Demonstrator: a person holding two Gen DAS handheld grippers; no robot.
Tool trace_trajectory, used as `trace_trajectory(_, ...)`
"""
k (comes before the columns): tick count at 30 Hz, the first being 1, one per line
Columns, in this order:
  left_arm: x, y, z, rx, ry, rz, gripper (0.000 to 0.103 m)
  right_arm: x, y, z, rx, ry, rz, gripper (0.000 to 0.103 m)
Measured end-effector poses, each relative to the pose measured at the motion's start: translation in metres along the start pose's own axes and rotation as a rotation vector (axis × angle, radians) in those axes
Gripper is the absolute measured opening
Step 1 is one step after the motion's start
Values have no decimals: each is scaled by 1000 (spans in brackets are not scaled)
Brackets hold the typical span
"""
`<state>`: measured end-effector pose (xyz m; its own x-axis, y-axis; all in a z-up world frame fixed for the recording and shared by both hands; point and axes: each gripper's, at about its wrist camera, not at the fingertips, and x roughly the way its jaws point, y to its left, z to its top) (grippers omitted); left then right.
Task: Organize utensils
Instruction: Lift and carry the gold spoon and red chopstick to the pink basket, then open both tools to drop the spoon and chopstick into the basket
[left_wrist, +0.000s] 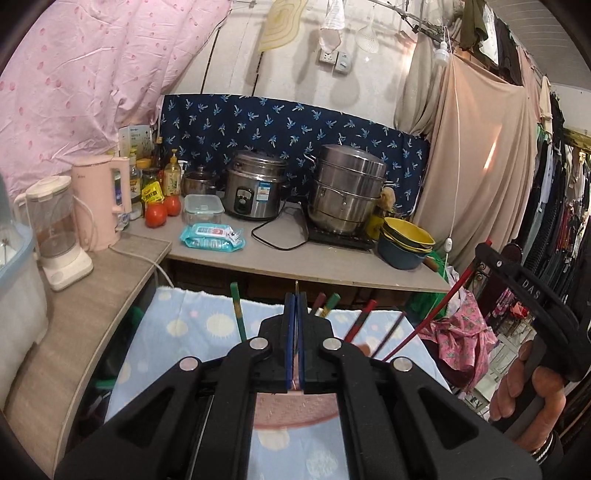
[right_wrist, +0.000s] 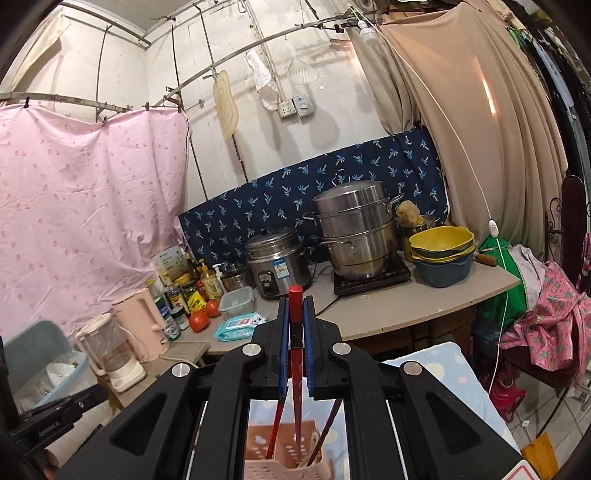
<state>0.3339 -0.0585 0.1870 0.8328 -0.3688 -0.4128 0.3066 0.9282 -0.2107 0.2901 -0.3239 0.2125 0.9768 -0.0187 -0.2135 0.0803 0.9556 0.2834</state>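
A kitchen corner seen from two hand-held claws. The biggest surface is an L-shaped desk along the far wall, carrying a steel steamer pot, a rice cooker, stacked bowls at its right end and a pink kettle near the left corner.

Nearer the viewer, below the desk's front edge, a small table covered with a pale blue spotted cloth holds the utensils.

On that cloth stands a pink slotted holder, directly under the right claw. Several chopsticks stand in it, their long axes roughly upright and leaning slightly.

The right claw is closed on one red chopstick. The stick runs lengthwise between the blue pads, its top end poking out beyond the fingertips and its lower end pointing down into the holder. A hand grips this claw's handle.

The left claw is pressed shut, with what looks like a thin metallic strip nipped between its pads; what it is cannot be told. Green and red chopstick tips show just beyond it.

The right claw is the nearer one to the holder, so the coming move likely turns on keeping the red stick's axis lined up above a slot.
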Motion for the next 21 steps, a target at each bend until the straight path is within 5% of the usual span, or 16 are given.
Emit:
trace_trajectory(17,80,23,-32,-25,131,40,2,65,3,-46,-24,144,7,7)
trace_trajectory(19,79,22,-33,-23,131,50,8,67,2,-48,-18,153,13,9)
trace_trajectory(21,76,23,-34,-27,124,66,31,66,2,-49,-17,152,10,15)
